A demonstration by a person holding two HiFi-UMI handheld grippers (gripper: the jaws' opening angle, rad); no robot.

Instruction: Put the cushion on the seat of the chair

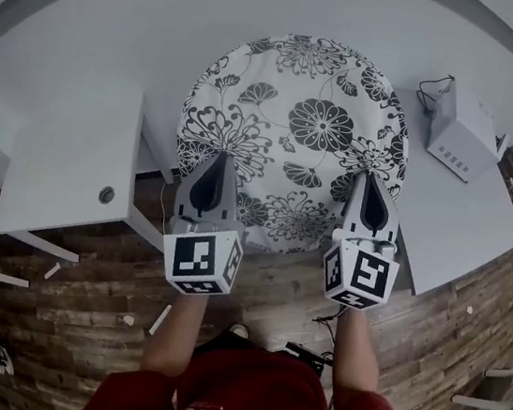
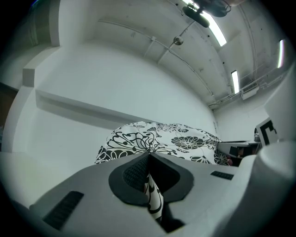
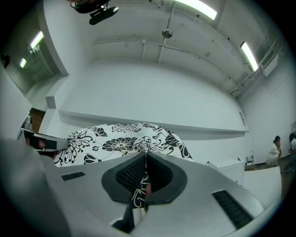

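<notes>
Cushion [image 1: 295, 129]: round, black-and-white floral, no long axis to speak of. Printed face up, spread flat and extending far from its near rim, above the white desk [image 1: 461, 228].
Left gripper [image 1: 215, 160]: jaws closed on a fold of the near-left rim.
Right gripper [image 1: 372, 178]: jaws likewise pinched on the near-right rim.
White box [image 1: 461, 129] sits far right, apart from the cushion.

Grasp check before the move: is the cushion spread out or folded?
Spread: the cushion shows its full round face in the head view. Only its near edge is pinched by the left gripper and right gripper.
</notes>
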